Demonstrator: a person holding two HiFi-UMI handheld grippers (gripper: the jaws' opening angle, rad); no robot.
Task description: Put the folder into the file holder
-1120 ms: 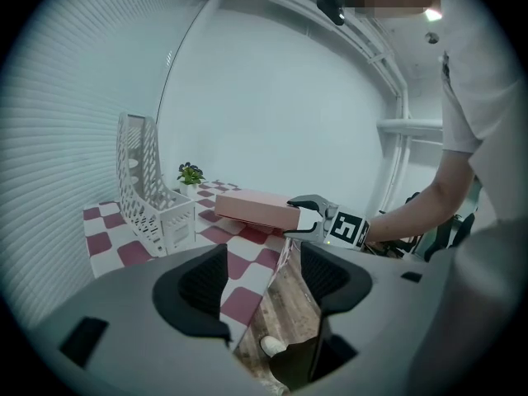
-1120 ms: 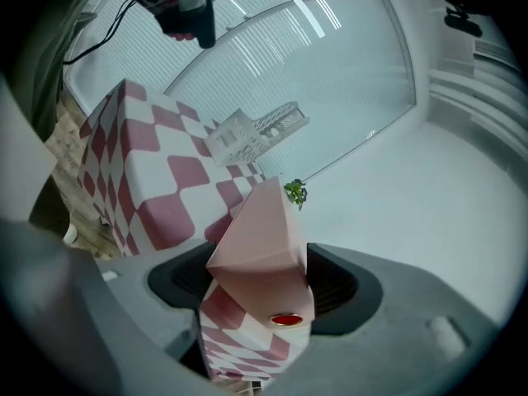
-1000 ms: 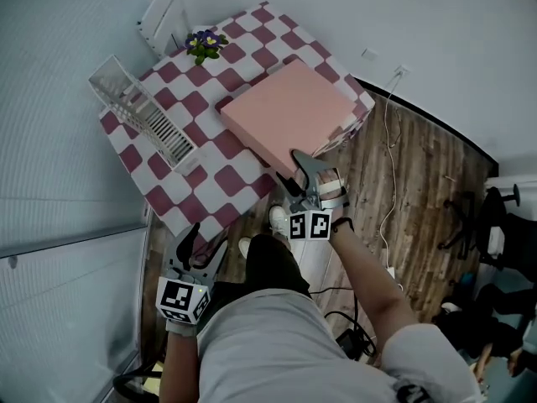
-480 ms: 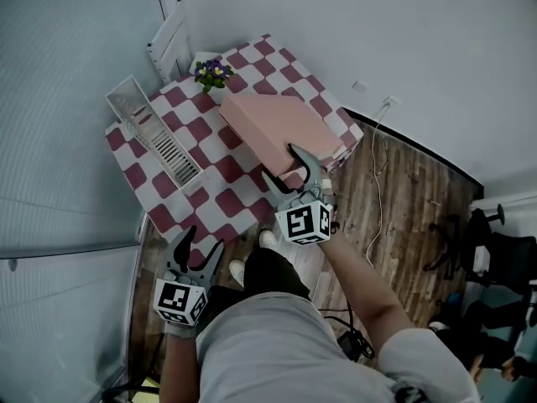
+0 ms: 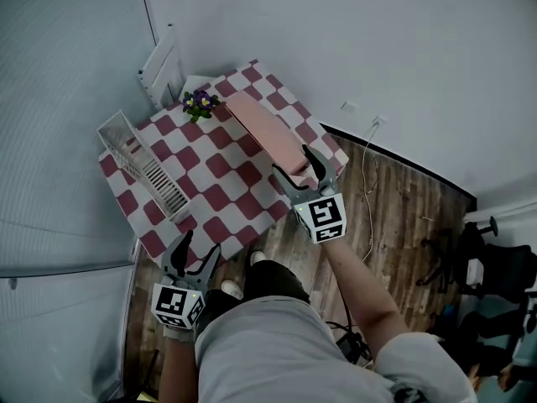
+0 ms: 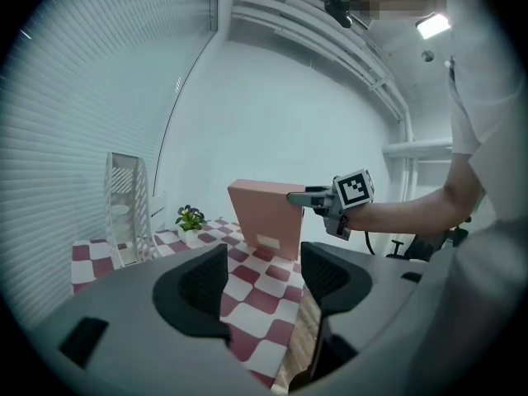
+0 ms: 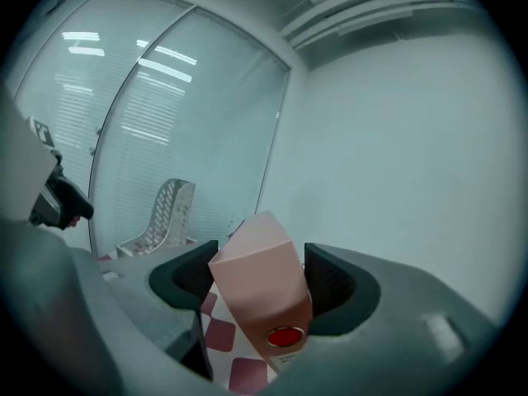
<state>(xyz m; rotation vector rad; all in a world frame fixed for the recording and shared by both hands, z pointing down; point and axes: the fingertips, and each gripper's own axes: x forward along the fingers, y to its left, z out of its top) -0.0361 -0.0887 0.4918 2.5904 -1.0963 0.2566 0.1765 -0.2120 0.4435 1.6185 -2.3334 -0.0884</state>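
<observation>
The pink folder (image 5: 267,133) stands raised on its edge over the right side of the checkered table (image 5: 214,196). My right gripper (image 5: 295,164) is shut on its near end; in the right gripper view the folder (image 7: 262,283) fills the space between both pads. From the left gripper view the folder (image 6: 264,217) looks upright, with the right gripper (image 6: 309,198) at its top corner. The white wire file holder (image 5: 143,162) lies along the table's left edge, apart from the folder. My left gripper (image 5: 200,246) is open and holds nothing, low by the table's near corner.
A small pot of purple flowers (image 5: 200,103) sits at the table's far side between holder and folder. A white mesh rack (image 5: 161,65) leans by the wall behind it. Wooden floor with a cable (image 5: 369,200) lies to the right of the table.
The folder went from lying flat to standing on its edge, lifted by the right gripper, which rose and moved over the table. The left gripper stayed low.
</observation>
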